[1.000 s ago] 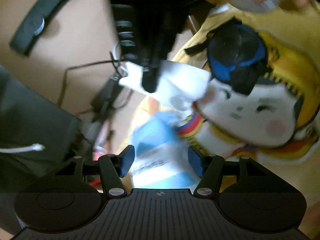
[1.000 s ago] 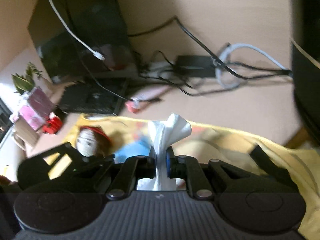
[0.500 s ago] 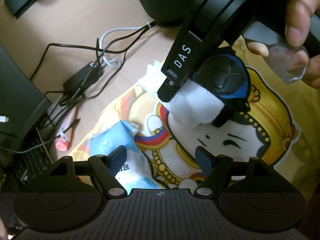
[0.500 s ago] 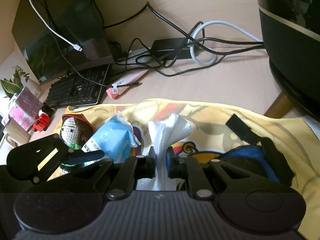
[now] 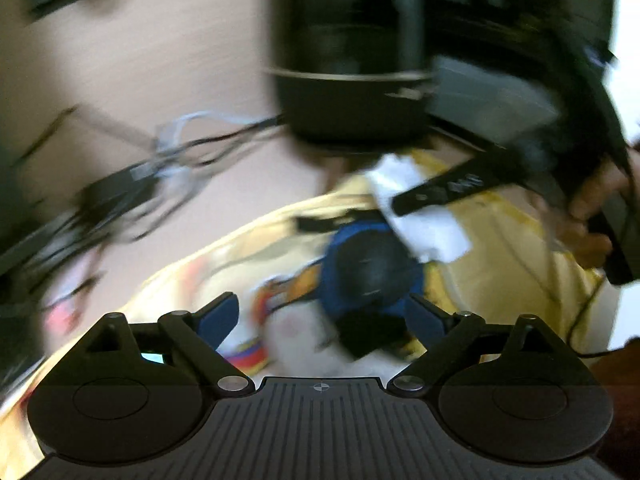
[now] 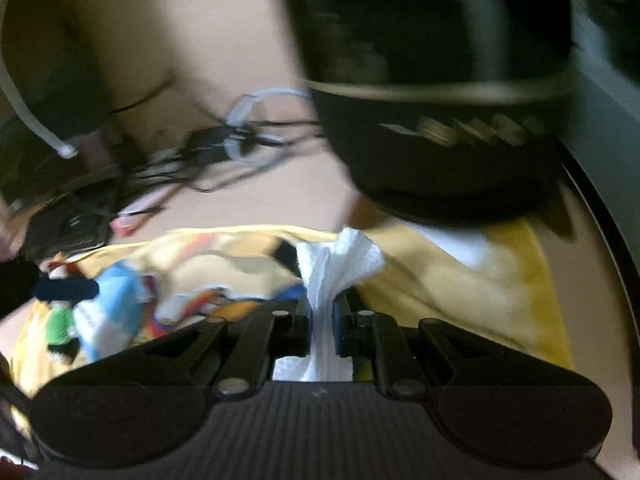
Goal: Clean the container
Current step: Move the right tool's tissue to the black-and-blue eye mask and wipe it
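Observation:
Both views are motion-blurred. A round blue and black container [image 5: 372,268] with a black strap lies on the yellow printed cloth [image 5: 500,264]. My left gripper [image 5: 322,312] hangs over it, jaws opening wide. The container shows between the fingers and the pads stand apart from it. My right gripper [image 6: 322,308] is shut on a crumpled white tissue [image 6: 340,256] that sticks out past its tips. In the left wrist view the right gripper's finger [image 5: 440,192] holds the tissue [image 5: 424,228] just beyond the container, with a hand [image 5: 588,220] behind it.
A big black round appliance [image 5: 352,92] stands at the cloth's far edge [image 6: 440,140]. Tangled cables and a power brick [image 5: 160,160] lie on the wooden desk to the left. A blue tissue pack [image 6: 116,296] and a crochet doll [image 6: 60,328] rest on the cloth's left end.
My left jaws have spread wide, and the view has swung off the blue tissue pack onto the container. The right gripper, still pinching the tissue, has moved right toward the black appliance.

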Available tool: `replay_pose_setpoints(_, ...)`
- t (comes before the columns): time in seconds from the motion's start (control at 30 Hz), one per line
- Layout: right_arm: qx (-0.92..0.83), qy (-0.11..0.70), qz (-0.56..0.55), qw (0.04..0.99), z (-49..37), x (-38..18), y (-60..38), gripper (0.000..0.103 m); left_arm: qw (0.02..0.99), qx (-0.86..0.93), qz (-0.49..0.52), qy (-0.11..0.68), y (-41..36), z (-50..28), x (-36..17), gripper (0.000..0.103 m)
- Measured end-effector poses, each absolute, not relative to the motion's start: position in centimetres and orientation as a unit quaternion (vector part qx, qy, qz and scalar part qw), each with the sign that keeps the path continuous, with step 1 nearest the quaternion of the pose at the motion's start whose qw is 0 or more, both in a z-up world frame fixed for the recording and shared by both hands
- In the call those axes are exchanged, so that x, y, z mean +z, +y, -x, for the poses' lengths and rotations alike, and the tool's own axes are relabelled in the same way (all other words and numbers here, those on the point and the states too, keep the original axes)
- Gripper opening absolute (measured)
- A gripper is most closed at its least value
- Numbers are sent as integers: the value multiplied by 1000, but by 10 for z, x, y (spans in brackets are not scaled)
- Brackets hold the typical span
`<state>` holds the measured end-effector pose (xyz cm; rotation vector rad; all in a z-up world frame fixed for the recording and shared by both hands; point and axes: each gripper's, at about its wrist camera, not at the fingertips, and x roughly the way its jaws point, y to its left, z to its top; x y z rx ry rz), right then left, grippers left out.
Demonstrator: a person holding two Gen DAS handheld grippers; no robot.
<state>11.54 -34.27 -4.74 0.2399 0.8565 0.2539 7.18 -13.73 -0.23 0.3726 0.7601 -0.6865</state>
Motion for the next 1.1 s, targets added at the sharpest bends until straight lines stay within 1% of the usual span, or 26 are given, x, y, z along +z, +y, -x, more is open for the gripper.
replay_pose_setpoints(0.17,136,407,-137,893,-111,-49,-343,12,816,-349,-248,389,-179,-84,-43,94)
replay_pose_setpoints(0.27,195,397,-122,889,-106,-44,-317,12,803,-367,-243,403,-181,-82,-49,94)
replay_pose_setpoints(0.43,266,411,-69,869,-111,-49,-267,11,795,-376,-241,411,-179,-78,-55,94)
replay_pose_setpoints(0.53,247,414,-52,875,-118,-50,-270,11,796,-376,-228,416,-177,-77,-60,94)
replay_pose_setpoints(0.6,229,410,-60,881,-123,-48,-283,11,796,-377,-223,417,-177,-77,-62,98)
replay_pose_setpoints(0.63,215,408,-58,885,-125,-47,-288,14,796,-378,-222,417,-177,-77,-63,99)
replay_pose_setpoints(0.77,155,413,-29,897,-134,-50,-309,15,797,-381,-216,417,-174,-75,-60,100)
replay_pose_setpoints(0.9,122,426,-74,893,-140,-62,-337,15,797,-380,-212,418,-171,-74,-59,101)
replay_pose_setpoints(1.1,73,428,-99,895,-144,-77,-355,15,798,-379,-214,416,-172,-68,-58,101)
